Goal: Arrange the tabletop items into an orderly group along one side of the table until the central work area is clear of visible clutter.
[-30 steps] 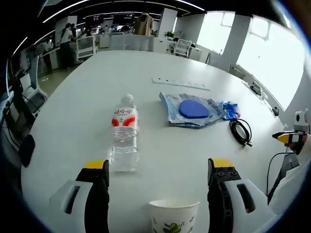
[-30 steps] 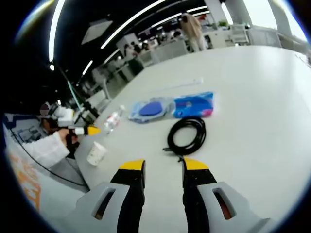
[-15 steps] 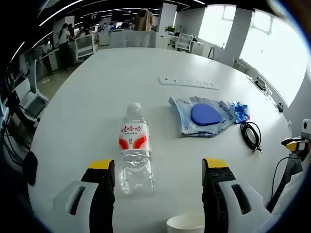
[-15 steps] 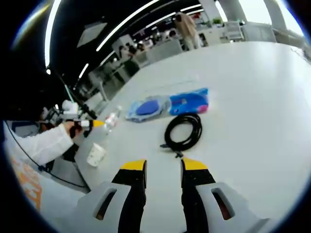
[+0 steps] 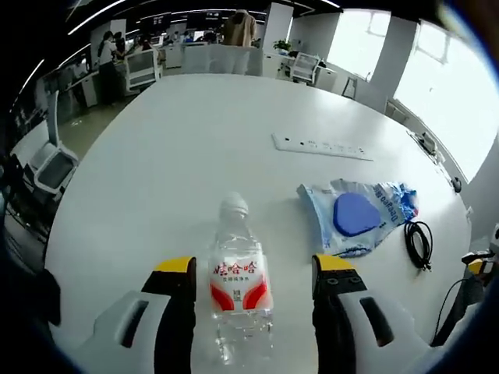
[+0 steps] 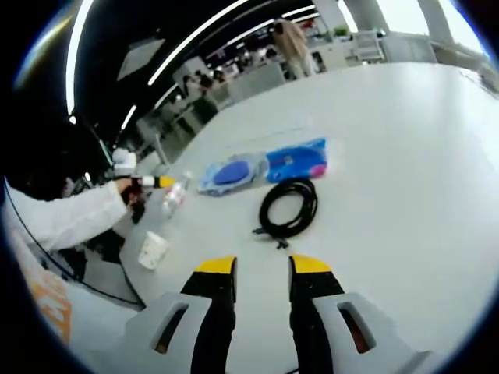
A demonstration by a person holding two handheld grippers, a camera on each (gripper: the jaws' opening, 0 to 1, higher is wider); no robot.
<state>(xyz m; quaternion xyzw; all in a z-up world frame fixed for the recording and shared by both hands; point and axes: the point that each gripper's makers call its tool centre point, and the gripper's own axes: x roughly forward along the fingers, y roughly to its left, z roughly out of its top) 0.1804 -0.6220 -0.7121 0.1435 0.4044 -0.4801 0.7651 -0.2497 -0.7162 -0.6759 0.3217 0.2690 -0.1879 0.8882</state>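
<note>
A clear water bottle (image 5: 240,290) with a red-and-white label lies on the white table (image 5: 171,156), cap pointing away. My left gripper (image 5: 255,269) is open, with one jaw on each side of the bottle and gaps between them. In the right gripper view, the left gripper (image 6: 161,183) reaches the bottle (image 6: 173,196), held by a person in a white sleeve (image 6: 70,222). My right gripper (image 6: 262,266) stands open and holds nothing. It hangs short of a coiled black cable (image 6: 287,209).
A blue bag with a blue disc (image 5: 355,218) lies right of the bottle, with the black cable (image 5: 419,243) beyond it. A white power strip (image 5: 321,146) sits farther back. A paper cup (image 6: 153,249) stands near the table edge. A blue-pink packet (image 6: 300,162) touches the bag (image 6: 232,173).
My left gripper has moved forward so its jaws now flank the bottle, and the paper cup has dropped out of its view. The right gripper has barely moved.
</note>
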